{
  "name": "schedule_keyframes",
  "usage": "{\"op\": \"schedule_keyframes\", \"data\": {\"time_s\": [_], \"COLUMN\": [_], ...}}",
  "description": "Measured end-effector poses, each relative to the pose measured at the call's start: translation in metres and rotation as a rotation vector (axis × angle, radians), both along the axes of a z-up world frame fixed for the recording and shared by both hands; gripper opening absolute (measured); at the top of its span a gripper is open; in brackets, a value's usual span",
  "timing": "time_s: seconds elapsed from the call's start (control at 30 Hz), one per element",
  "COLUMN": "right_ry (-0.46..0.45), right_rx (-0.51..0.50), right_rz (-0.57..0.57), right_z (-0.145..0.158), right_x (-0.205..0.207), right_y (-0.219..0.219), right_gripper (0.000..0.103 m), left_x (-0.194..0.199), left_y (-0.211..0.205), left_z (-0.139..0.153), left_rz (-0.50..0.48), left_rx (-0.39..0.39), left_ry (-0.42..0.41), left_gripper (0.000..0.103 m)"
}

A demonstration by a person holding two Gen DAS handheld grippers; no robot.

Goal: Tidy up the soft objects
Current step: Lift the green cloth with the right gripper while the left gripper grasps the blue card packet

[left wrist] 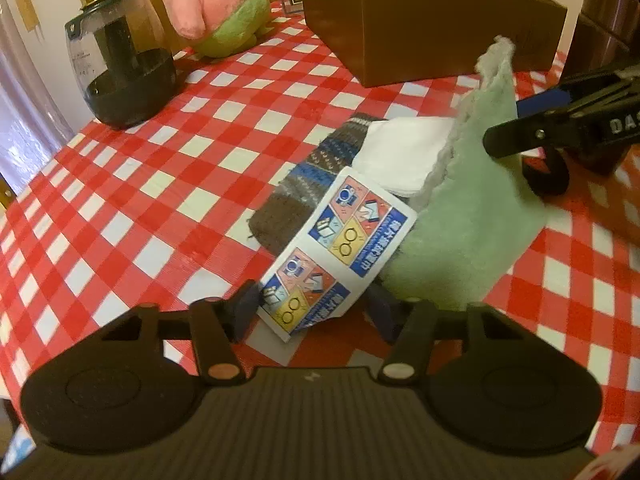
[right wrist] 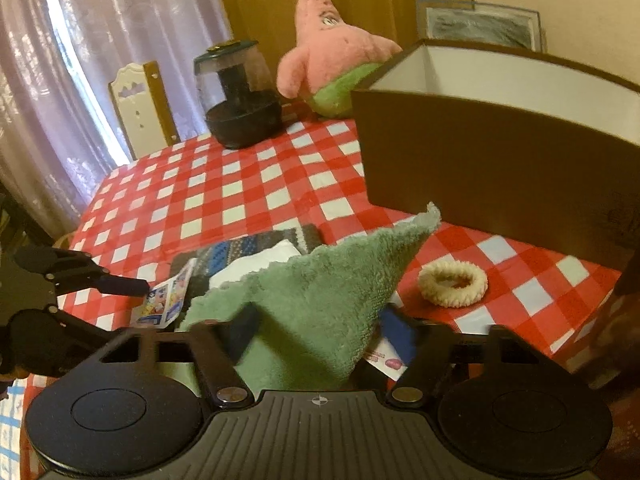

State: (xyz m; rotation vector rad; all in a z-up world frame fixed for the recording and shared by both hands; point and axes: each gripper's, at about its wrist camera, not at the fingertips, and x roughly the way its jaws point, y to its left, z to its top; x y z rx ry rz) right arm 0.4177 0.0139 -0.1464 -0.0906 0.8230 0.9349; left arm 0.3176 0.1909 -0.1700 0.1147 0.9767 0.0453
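Both tongs are at work at the near edge of the pile. In the left wrist view the left gripper (left wrist: pixel 314 312) has a printed wipe packet (left wrist: pixel 340 248) between its dark pads, which seem to press its near edge, so I judge it clamped on the packet. In the right wrist view the right gripper (right wrist: pixel 316 332) brackets a green cloth (right wrist: pixel 320 300) that stands up in a peak between its fingers; the pads look closed against the bunched fabric, so I read it as gripping the cloth. Just behind these lie a white cloth (left wrist: pixel 404 152) and a patterned knit piece (left wrist: pixel 308 184), overlapping each other on the checked tablecloth (left wrist: pixel 160 160). To the right of the green cloth, apart from the pile, sits a cream scrunchie (right wrist: pixel 452 284). Farther off stands a brown box (right wrist: pixel 480 160), open at the top; what shows of its white inside is bare, though its floor is hidden. At the far left are a dark jar (right wrist: pixel 240 100) and a pink plush (right wrist: pixel 332 52), the plush beside the box. By my judgement the sorting has barely begun: nothing soft is seen in the box, and the cloths, knit piece, scrunchie and plush all remain out on the table.
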Motion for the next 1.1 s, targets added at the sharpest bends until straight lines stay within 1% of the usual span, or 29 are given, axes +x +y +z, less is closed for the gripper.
{"op": "schedule_keyframes", "data": {"time_s": [0.03,0.07,0.1,0.13,0.17,0.2,0.23,0.27,0.37,0.5,0.63,0.7,0.83,0.93,1.1], "right_ry": [-0.003,-0.009,-0.02,-0.031,-0.041,-0.046,-0.048,-0.047,-0.044,-0.045,-0.045,-0.043,-0.046,-0.055,-0.065], "right_rx": [-0.002,-0.002,-0.004,-0.006,-0.007,-0.005,-0.002,-0.001,0.002,0.018,0.025,0.03,0.041,0.055,0.086], "right_rz": [0.005,0.008,0.009,0.012,0.016,0.02,0.023,0.025,0.026,0.035,0.053,0.063,0.081,0.101,0.111], "right_z": [0.001,0.003,0.005,0.007,0.008,0.01,0.011,0.012,0.016,0.023,0.03,0.033,0.037,0.041,0.054], "right_x": [-0.001,-0.003,-0.005,-0.006,-0.008,-0.01,-0.011,-0.012,-0.015,-0.023,-0.031,-0.037,-0.05,-0.059,-0.068], "right_y": [0.0,-0.001,-0.002,-0.003,-0.004,-0.006,-0.007,-0.01,-0.014,-0.021,-0.027,-0.031,-0.043,-0.05,-0.059], "right_gripper": [0.048,0.041,0.035,0.033,0.027,0.021,0.019,0.017,0.014,0.013,0.013,0.012,0.01,0.009,0.008], "left_x": [-0.001,-0.002,-0.003,-0.004,-0.006,-0.009,-0.011,-0.014,-0.023,-0.037,-0.051,-0.059,-0.078,-0.089,-0.097], "left_y": [0.001,0.002,0.001,0.0,-0.003,-0.005,-0.007,-0.009,-0.014,-0.019,-0.023,-0.026,-0.036,-0.041,-0.047], "left_z": [0.0,0.0,0.0,0.0,0.001,0.002,0.002,0.002,0.002,0.007,0.017,0.022,0.029,0.034,0.045], "left_rz": [0.001,0.002,0.003,0.009,0.011,0.012,0.021,0.038,0.083,0.142,0.201,0.226,0.248,0.27,0.302], "left_rx": [-0.01,-0.027,-0.047,-0.049,-0.043,-0.043,-0.042,-0.041,-0.036,-0.012,-0.042,-0.053,-0.049,-0.076,-0.087], "left_ry": [-0.004,-0.007,-0.008,-0.012,-0.017,-0.019,-0.022,-0.026,-0.033,-0.059,-0.082,-0.075,-0.061,-0.057,-0.058], "left_gripper": [0.04,0.037,0.028,0.02,0.019,0.013,0.006,0.004,0.0,0.0,0.0,0.0,0.0,0.0,0.0]}}
